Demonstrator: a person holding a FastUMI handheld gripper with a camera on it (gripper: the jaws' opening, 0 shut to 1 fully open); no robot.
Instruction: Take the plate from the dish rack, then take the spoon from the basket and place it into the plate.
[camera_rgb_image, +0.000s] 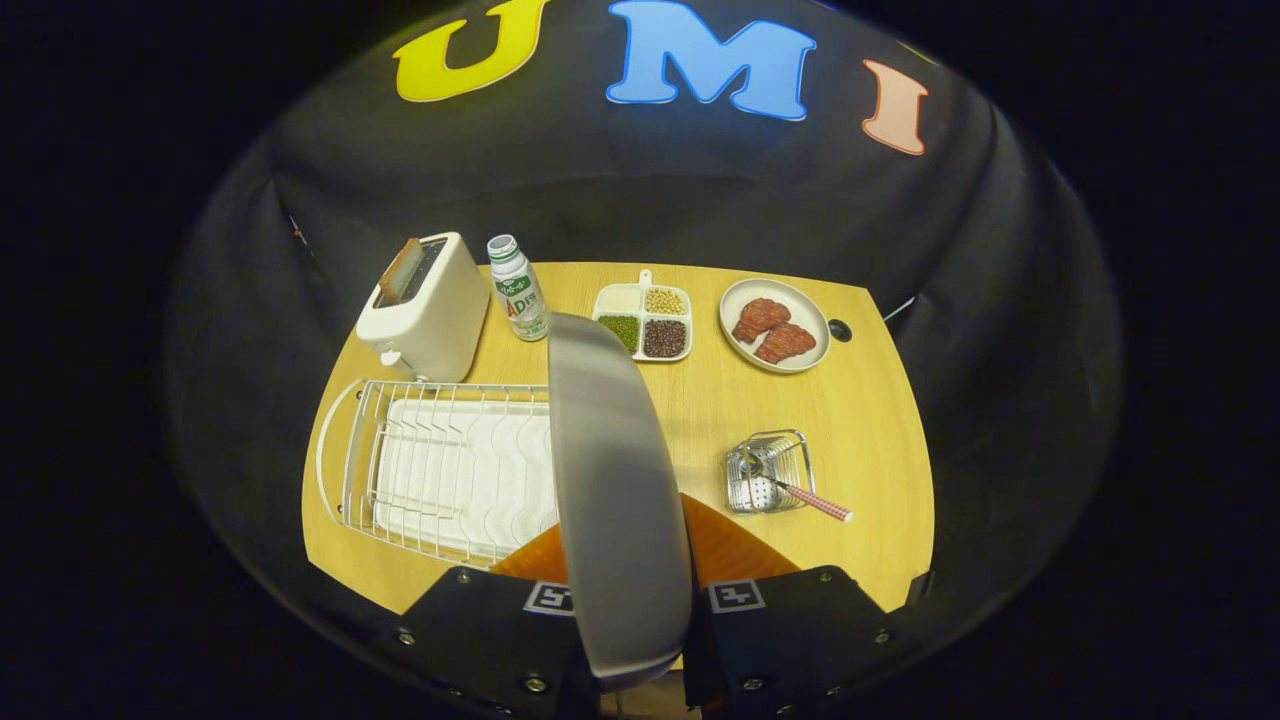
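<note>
Grey and glossy, one plate (615, 500) stands on edge right between the two fingers (480, 630) of the gripper (625, 640), and both black fingers press against it, one on each side, so the plate is clamped and lifted above the wooden table (870, 420). Just left of the plate sits one white wire dish rack (440, 470) on its white drain tray, and its slots look bare from here. Over to the right of the plate, one small wire basket (770, 472) stands on the table, and one spoon (805, 495) leans out of it, its red checked handle poking over the rim toward the table's near right side. Beyond the rack, one white toaster (425, 308) stands at the far left corner with one brown slice (400, 270) sticking up from a slot. Next to it, one small bottle (517, 288) with a green and white label stands upright. Further along, one white divided dish (645, 320) has four compartments, each with a different filling: pale, tan, green and dark. At the far right, one round beige plate of meat (775, 325) carries two reddish-brown pieces. One small dark hole (840, 330) shows in the tabletop just beside that plate.
</note>
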